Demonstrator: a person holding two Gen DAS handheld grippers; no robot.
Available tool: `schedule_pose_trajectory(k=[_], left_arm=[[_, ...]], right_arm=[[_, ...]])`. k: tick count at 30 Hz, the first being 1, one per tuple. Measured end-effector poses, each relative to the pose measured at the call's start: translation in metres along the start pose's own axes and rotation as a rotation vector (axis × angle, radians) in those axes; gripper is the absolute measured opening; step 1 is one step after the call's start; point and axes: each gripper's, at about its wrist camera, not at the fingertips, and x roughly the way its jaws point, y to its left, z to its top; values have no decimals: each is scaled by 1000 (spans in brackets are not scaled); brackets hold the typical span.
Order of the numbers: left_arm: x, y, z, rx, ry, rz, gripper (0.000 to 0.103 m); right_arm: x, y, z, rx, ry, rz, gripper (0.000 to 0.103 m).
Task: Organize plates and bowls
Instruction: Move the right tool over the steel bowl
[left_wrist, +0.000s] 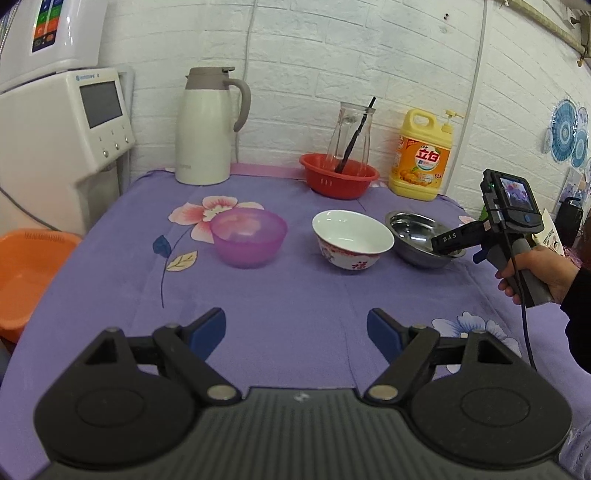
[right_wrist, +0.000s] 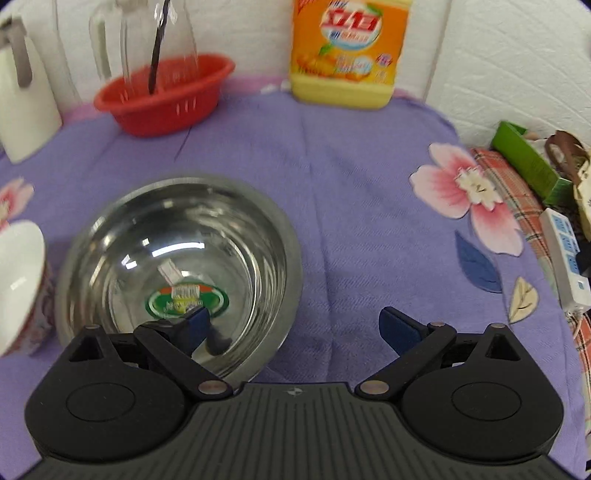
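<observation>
So the right gripper (right_wrist: 291, 328) has its fingers spread wide and empty, straddling the near rim of the stainless steel bowl (right_wrist: 177, 266), with the left finger (right_wrist: 195, 326) down inside and the right one out over the purple floral cloth on the counter (right_wrist: 351, 206). That bowl sits at the right end of a row, just beside the white porcelain bowl (left_wrist: 352, 238), with the translucent purple plastic bowl (left_wrist: 249, 236) further left. Main risk I see: thin, slick steel could slip or tip out of a one-sided rim pinch, or swing into the porcelain one and clink it. All three bowls sit upright, mouths up; being round, there's no real long axis, just the vertical one. The left gripper (left_wrist: 295, 330) hangs back over bare cloth, fingers wide and holding nothing.
</observation>
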Motion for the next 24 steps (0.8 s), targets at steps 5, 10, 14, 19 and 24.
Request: schedule_pose_trajectory(k=[5,10,14,19,24], left_arm=[[1,-9,2,14,2,-36,80],[1,-24,3,35,25,-102,80],[11,-38,5,45,72,-169,80],[66,-68,30,-33,132,-247,80],[137,-94,37,-142,240,-237,79]], right_arm=[[-10,-3,-10,-7,46,23,103],[-36,-2,-39,-76,93,70,103],[-60,0,-73,-129,98,143,103],[-89,-8,-87,-64,-96,128,103],[-76,-7,-91,-49,-124,141,103]])
